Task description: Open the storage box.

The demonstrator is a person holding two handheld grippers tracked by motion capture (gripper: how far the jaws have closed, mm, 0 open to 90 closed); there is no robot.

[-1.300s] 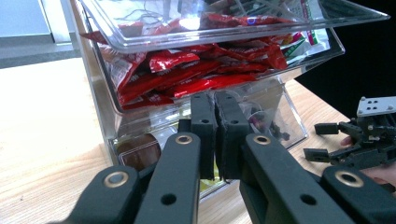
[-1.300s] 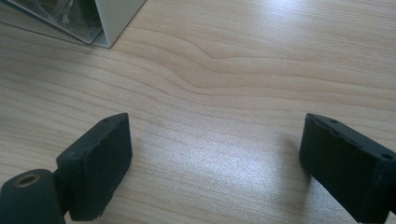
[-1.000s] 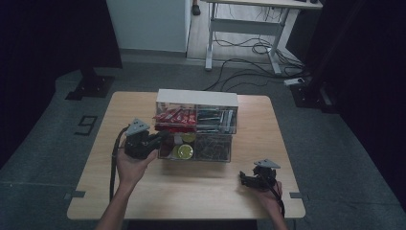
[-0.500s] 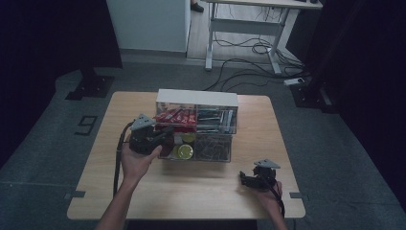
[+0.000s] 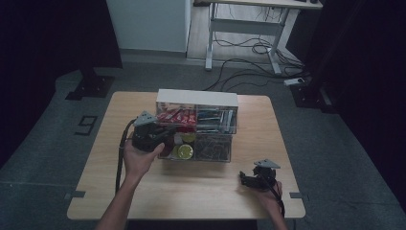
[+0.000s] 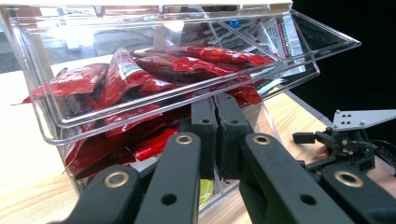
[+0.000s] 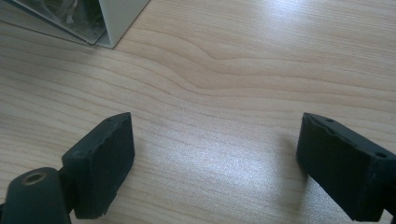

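Light wooden table (image 5: 191,191) in a dim room. Near the front edge, right gripper (image 5: 253,178) resting with jaws wide apart, holding nothing. Farther, left gripper (image 6: 215,122) pressed closed against clear organizer box (image 5: 197,125), just under the tilted drawer of red packets (image 6: 154,84).

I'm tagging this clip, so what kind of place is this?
Probably a lab or workshop set up for recording: a lone wooden table on grey floor, dark curtains around it, and a desk frame with loose cables behind. A clear drawer organizer sits on the table.
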